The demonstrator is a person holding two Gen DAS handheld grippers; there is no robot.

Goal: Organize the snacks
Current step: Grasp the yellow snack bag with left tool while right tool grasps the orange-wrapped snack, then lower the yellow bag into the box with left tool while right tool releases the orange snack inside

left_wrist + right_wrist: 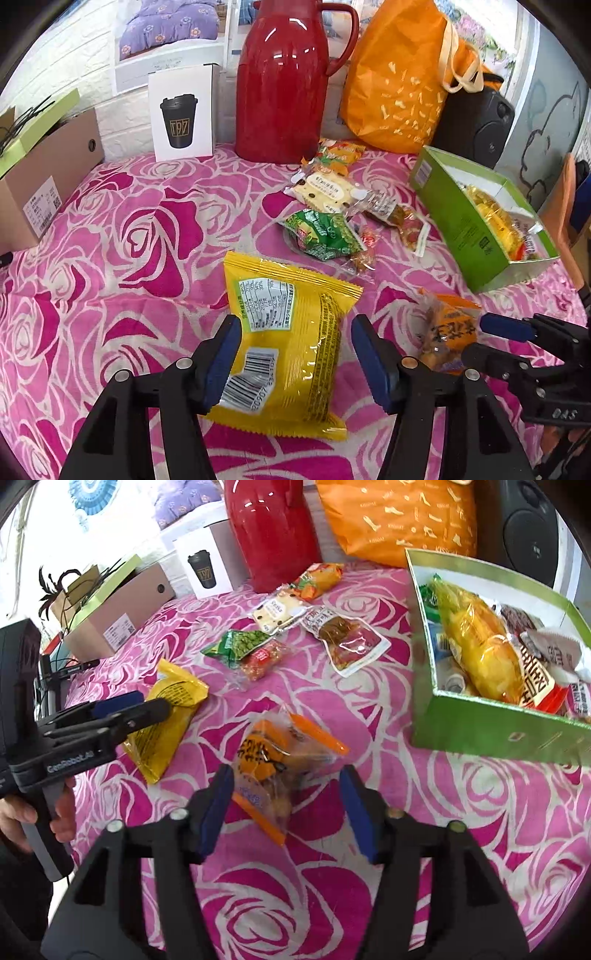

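A yellow snack packet (288,350) lies back side up on the pink rose cloth (129,240), between the fingers of my left gripper (295,325). The jaws stand open; the right pad is clear of the packet. My right gripper (287,775) is also open, and a small orange-and-clear snack packet (273,760) lies between its fingers on the cloth. The green box (480,731) to the right holds several packets, a long yellow one (476,650) on top. Each gripper shows in the other's view: the right gripper (484,338), the left gripper (147,705).
Loose snacks lie mid-table: a green pea packet (321,236), a cheese-print packet (325,188), an orange packet (340,151), a clear pouch (343,638). Behind stand a red thermos (284,81), an orange bag (399,81), a white cup box (183,114), a cardboard box (48,166) and a speaker (476,122).
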